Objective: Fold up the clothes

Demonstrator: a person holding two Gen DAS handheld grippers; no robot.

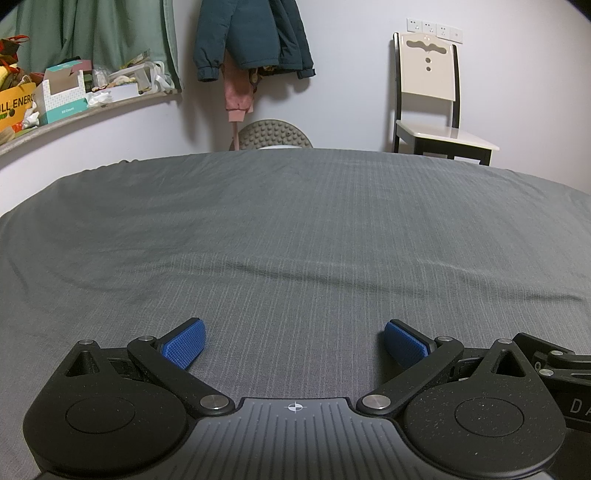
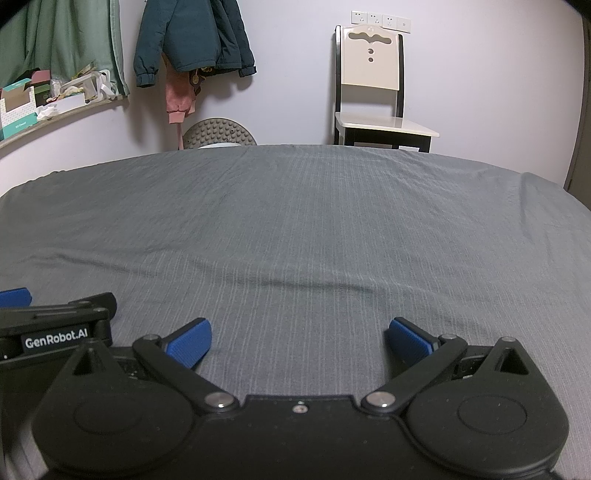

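Observation:
A grey striped bed sheet [image 1: 295,229] [image 2: 295,221] fills both views, with shallow wrinkles across its middle and no garment lying on it. My left gripper [image 1: 294,338] hovers low over the near edge, open, its blue pads [image 1: 186,341] wide apart with nothing between them. My right gripper [image 2: 299,338] is beside it, also open and empty. In the right wrist view the left gripper's body [image 2: 55,332] shows at the left edge. Part of the right gripper's body [image 1: 554,369] shows at the right edge of the left wrist view.
A dark teal jacket [image 1: 251,33] [image 2: 192,37] and a pink garment [image 1: 238,96] hang on the far wall. A cream chair [image 1: 428,96] [image 2: 369,85] stands beyond the bed at the right. A cluttered shelf [image 1: 74,92] runs along the left wall. A round studded cushion [image 1: 275,134] sits behind the bed.

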